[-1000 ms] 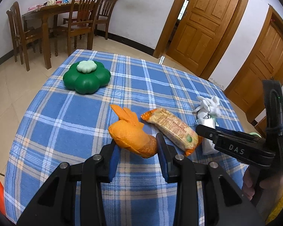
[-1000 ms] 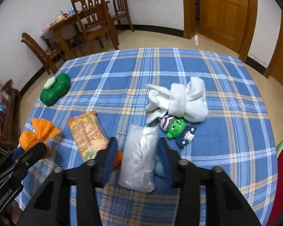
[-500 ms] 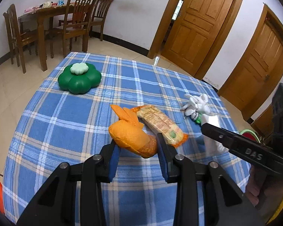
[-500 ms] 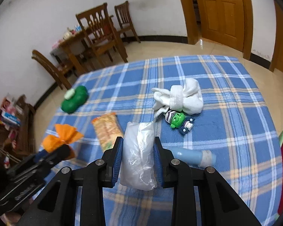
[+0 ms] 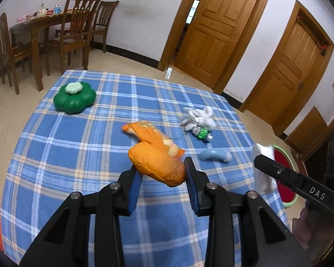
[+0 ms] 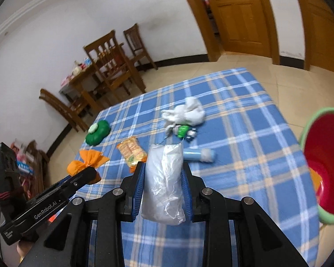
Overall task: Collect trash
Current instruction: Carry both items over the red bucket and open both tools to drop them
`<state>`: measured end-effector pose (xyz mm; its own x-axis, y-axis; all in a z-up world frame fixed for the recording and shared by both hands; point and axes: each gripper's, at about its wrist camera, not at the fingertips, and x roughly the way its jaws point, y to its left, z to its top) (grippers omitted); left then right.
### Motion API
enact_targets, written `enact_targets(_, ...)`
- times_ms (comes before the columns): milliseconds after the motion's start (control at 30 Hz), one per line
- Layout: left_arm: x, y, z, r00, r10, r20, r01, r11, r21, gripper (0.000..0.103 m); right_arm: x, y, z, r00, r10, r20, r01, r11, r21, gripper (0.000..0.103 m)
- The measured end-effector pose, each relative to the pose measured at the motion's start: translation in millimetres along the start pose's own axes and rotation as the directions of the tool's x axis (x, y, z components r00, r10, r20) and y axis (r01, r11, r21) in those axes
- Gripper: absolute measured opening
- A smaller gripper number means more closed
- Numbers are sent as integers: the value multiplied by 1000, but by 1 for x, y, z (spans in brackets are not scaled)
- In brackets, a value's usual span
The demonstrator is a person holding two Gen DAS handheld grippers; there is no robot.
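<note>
1. A table (image 5: 55,155) under a blue checked cloth fills both views; a wooden dining table with chairs (image 5: 62,29) stands by the far wall.
2. A red bin with a green rim (image 6: 320,164) sits off the table's right edge, open mouth facing the right wrist camera.
3. The right gripper (image 6: 162,178) has its jaws closed onto a clear plastic bag (image 6: 163,178), held in the air above the near part of the table.
4. The left gripper (image 5: 160,175) is clamped on an orange mesh pouch (image 5: 155,162), also lifted off the cloth, its knotted tail pointing away.
5. A green flower-shaped container (image 5: 74,98) rests at the far left corner.
6. A white glove (image 6: 187,113) lies mid-table, touching a small green toy figure (image 6: 184,131).
7. An orange snack wrapper (image 6: 132,153) lies flat on the cloth, left of the bag.
8. A light blue tube (image 6: 199,155) lies just beyond the bag.
</note>
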<state>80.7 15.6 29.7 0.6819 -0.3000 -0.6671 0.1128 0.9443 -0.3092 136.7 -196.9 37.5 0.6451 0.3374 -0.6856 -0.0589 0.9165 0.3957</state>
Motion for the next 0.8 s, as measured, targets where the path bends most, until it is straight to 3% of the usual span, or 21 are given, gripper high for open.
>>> enact_targets(467, -3, -57, -12, 991, -118, -69, 123, 990, 65, 37, -73, -70, -22, 986, -116, 119, 95, 981, 172, 32)
enact_targets(800, 18, -121, -13, 973, -188, -134, 208, 966, 152, 37, -104, -147, -28, 960, -246, 136, 190, 924, 333, 32)
